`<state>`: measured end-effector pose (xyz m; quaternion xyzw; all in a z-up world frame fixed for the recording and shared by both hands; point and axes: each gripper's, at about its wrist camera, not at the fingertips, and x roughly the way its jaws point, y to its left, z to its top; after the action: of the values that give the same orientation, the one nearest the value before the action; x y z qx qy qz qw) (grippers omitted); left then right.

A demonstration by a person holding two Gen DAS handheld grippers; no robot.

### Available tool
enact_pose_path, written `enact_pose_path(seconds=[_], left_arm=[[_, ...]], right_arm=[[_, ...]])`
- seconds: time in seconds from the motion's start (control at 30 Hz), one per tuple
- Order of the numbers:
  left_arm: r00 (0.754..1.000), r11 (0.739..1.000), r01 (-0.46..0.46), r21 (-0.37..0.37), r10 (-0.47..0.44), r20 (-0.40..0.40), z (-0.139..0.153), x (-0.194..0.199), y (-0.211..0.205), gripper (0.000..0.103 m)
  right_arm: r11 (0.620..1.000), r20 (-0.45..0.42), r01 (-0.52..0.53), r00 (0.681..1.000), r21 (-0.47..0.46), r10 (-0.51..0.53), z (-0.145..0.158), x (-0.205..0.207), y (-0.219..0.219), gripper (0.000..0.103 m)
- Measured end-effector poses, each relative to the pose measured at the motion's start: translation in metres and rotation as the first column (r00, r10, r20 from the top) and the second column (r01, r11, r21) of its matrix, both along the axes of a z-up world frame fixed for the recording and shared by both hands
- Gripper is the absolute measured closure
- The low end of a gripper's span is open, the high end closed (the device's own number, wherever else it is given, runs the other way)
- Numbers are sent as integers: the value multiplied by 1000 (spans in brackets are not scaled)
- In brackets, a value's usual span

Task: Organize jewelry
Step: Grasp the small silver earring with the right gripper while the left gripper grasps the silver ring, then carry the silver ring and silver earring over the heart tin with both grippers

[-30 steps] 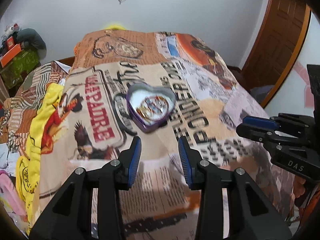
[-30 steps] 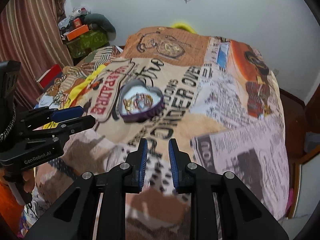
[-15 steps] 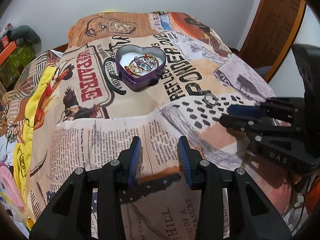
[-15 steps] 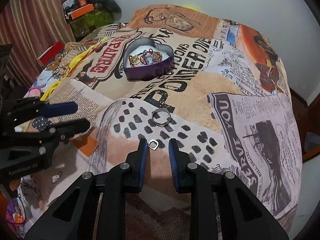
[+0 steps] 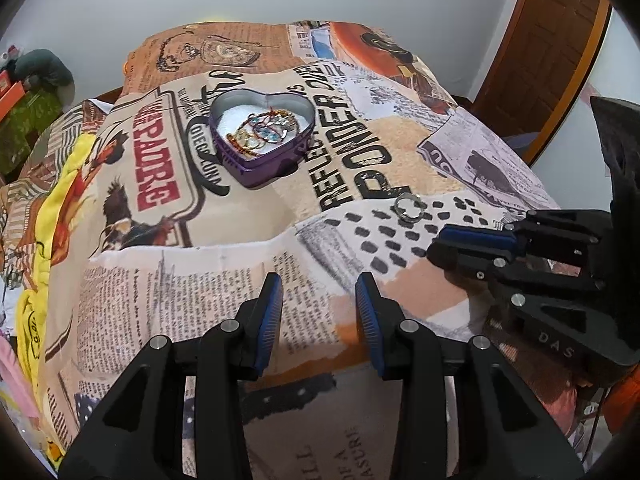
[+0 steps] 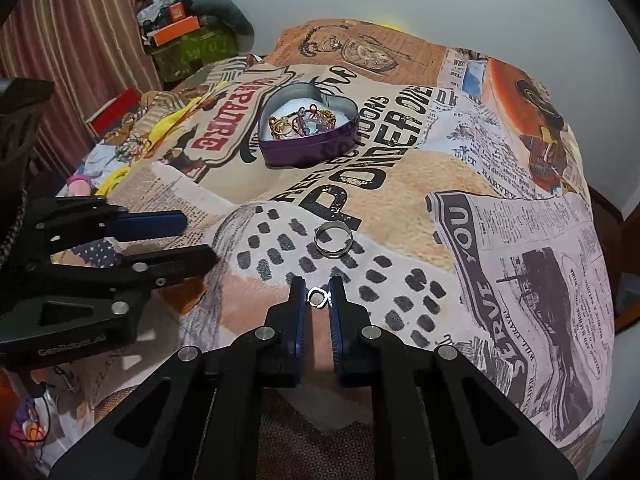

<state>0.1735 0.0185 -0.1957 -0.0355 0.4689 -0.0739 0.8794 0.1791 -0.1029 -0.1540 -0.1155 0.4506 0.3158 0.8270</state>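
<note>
You are at the pick-up step: your right gripper (image 6: 319,294) has just been closing, and its blue pads now pinch a small squarish silver ring (image 6: 318,297) at the very tips, low against the newspaper-print bedspread (image 6: 500,240). Your left gripper (image 5: 319,294) hangs part-open over bare cloth with nothing between its pads.

The next move, as I judge it, is to lift straight up without loosening, then carry the ring to the purple heart-shaped tin (image 6: 307,130), which sits well beyond on the bed and already holds a tangle of gold and coloured pieces. The grip is shallow, so a jolt could flick the ring out.

A wider plain silver band (image 6: 333,239) lies just ahead of your right fingertips, between you and the tin; pass above it. The way to the tin is otherwise open cloth, though rumpled. The bed's edge drops away close under both grippers, and your left gripper stands near on that side.
</note>
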Motion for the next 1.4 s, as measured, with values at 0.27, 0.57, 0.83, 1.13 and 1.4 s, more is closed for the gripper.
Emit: enact_pose_path(seconds=[0.27,0.57,0.83,1.13,1.4], left_arm=[[998,998,66,4,-66,6,3,17,-30,65],[994,994,109,4,-109,9,0,42,-58,65],[992,992,124,-22,-124,1,-4,56,-60,68],[996,994,85,-67,-85,3,0,53,-47,82],[998,997,49,-66,-45,52,21,38,-27,82]], right_arm=[[996,15,66,998,61,-67,12,8,-24,93],[988,54,127,990,93,-133,24,24,-48,93],[984,38,138,989,114,-143,20,29,-51,93],[983,49,138,988,123,-145,29,24,-47,93],[982,83,135,986,130,-147,46,20,-40,93]])
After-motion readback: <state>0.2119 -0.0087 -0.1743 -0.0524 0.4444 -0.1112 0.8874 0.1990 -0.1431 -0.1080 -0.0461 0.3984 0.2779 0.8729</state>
